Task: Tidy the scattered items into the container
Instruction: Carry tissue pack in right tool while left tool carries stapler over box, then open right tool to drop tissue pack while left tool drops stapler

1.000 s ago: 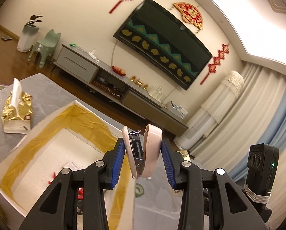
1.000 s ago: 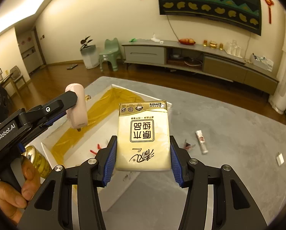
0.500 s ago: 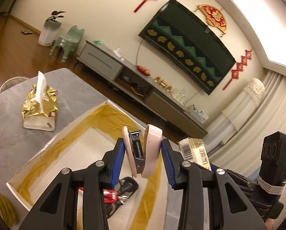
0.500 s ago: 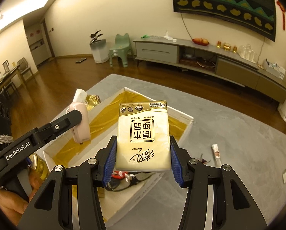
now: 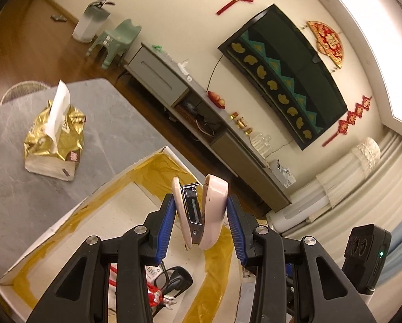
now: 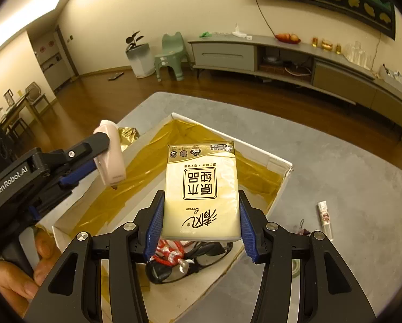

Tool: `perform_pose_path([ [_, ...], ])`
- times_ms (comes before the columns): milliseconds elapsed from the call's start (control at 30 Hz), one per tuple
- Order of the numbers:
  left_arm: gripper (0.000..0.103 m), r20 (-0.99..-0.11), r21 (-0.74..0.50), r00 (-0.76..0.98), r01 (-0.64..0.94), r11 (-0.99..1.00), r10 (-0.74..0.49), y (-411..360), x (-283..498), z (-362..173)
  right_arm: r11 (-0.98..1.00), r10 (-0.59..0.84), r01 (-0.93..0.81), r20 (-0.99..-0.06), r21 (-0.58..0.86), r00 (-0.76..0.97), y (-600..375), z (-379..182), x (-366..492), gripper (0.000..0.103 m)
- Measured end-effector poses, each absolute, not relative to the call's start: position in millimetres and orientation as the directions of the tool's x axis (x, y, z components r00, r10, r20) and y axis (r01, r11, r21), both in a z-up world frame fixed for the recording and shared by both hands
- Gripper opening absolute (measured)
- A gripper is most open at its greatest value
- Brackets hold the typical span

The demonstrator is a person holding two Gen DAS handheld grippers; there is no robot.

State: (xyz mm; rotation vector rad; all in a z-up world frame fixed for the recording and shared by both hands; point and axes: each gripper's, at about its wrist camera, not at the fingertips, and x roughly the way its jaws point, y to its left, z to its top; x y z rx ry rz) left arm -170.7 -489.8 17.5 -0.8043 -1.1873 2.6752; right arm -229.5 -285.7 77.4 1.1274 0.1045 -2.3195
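Left gripper (image 5: pixel 200 219): blue pads clamped on a pink stapler (image 5: pixel 201 212), which stands nose-up between them, its metal magazine facing the camera. Grip sits low on the body, likely so the stapler can fall free when the pads part. Right gripper (image 6: pixel 201 215): closed on a pack of tissues (image 6: pixel 202 192), held flat by its long edges, printed face up. Both loads hang over the white box (image 6: pixel 277 165), open-topped, lined inside with yellowish tape; it serves as the container. From the right wrist view the stapler is above the box's left side and the pack over its near middle, apart from each other, so neither drop should foul the other. Already lying in the box: dark-framed glasses (image 6: pixel 201 259) and a red-and-white tangle (image 6: pixel 171 253), possibly a cord or charm; too jumbled to name. Still out on the grey table (image 6: pixel 349 188): a small tube (image 6: pixel 324 219) and a roll of tape (image 6: pixel 295 267) to the right of the box, and an opened gold tissue bag (image 5: pixel 54 140) on its far left. Judgement: release is the step in hand; several items remain.
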Motion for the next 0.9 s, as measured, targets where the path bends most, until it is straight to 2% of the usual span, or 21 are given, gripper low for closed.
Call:
perform_pose_path([
  [467, 0.040, -0.478, -0.714, -0.830, 0.177, -0.678, 0.288, -480, -220, 10, -0.843, -0.491, 0.433, -0.786, 0.320, -0.376, -274, 55, -276, 0.053],
  [900, 0.040, -0.564, -0.721, -0.769, 0.284, -0.632, 0.299, -486, -242, -31, -0.841, -0.418, 0.496, -0.840, 0.214, -0.345, -306, 33, -295, 0.053],
])
